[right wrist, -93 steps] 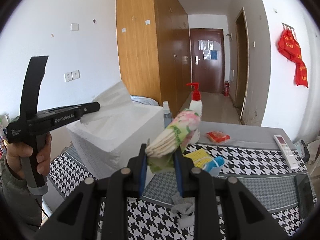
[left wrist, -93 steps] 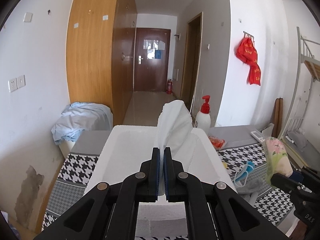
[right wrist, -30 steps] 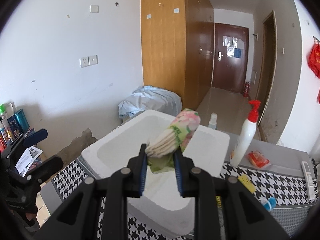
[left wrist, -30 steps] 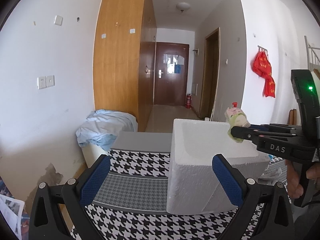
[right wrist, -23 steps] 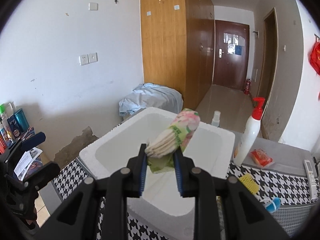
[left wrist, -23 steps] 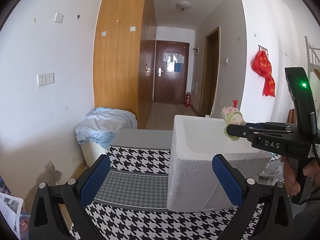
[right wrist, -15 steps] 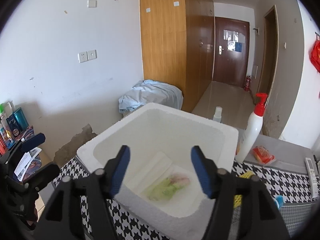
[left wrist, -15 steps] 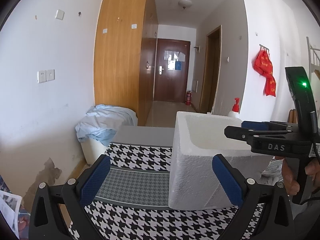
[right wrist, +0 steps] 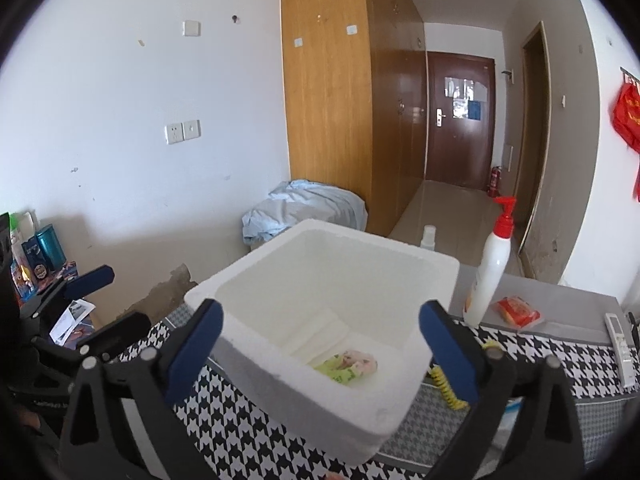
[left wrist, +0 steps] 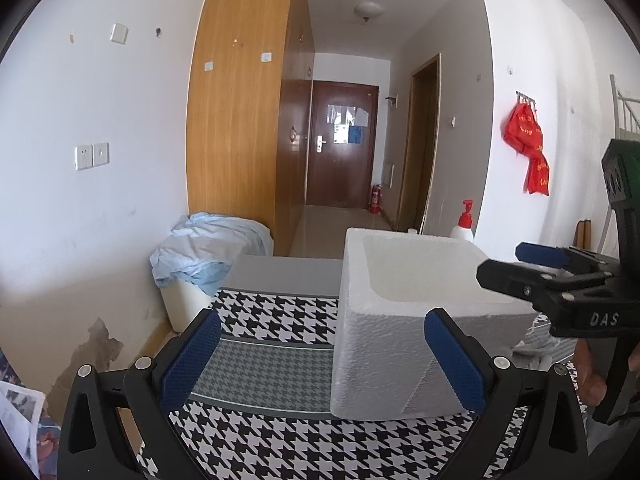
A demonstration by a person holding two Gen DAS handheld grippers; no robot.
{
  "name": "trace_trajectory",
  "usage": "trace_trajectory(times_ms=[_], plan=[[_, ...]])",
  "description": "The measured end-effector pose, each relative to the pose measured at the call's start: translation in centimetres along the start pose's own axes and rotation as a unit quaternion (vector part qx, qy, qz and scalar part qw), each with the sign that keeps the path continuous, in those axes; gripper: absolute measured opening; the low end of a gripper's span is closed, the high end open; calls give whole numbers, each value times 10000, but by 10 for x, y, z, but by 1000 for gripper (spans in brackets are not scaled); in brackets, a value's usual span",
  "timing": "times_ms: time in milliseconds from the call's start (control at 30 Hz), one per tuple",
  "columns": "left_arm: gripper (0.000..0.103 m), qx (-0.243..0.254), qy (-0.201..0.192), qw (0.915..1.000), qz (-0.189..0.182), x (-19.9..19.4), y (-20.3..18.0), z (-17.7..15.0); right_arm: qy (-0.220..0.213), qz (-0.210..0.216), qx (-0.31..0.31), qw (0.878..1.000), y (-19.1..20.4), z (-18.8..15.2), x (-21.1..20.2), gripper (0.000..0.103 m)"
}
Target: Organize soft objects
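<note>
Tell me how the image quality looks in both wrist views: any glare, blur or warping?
Left wrist view: sharp, fisheye bows the wardrobe, dark vignette corners, bright glare on the hallway floor. Right wrist view: sharp too, foam box interior nearly washed out, floral pack readable.

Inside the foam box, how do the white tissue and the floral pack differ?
In the foam box, the white tissue is plain and lies flat and spread against the far side of the floor. The floral pack is pink and green, bunched and smaller, nearer the camera. Both rest loose on the box floor, below the open right gripper, whose jaws have just been opening with nothing between them.
</note>
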State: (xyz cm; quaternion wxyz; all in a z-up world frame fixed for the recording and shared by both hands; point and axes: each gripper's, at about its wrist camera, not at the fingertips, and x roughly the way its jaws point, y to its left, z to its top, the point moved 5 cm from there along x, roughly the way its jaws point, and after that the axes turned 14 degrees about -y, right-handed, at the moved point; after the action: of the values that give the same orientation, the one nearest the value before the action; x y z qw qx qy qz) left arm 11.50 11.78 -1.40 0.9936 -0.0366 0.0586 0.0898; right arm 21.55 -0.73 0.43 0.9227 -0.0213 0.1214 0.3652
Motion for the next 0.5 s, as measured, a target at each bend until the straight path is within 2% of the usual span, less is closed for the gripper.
trace_trajectory(times_ms=[500], plan=[[102, 96, -133, 9998, -132, -20, -24, 10, -240, -150, 97, 9996, -11, 0, -41, 101]])
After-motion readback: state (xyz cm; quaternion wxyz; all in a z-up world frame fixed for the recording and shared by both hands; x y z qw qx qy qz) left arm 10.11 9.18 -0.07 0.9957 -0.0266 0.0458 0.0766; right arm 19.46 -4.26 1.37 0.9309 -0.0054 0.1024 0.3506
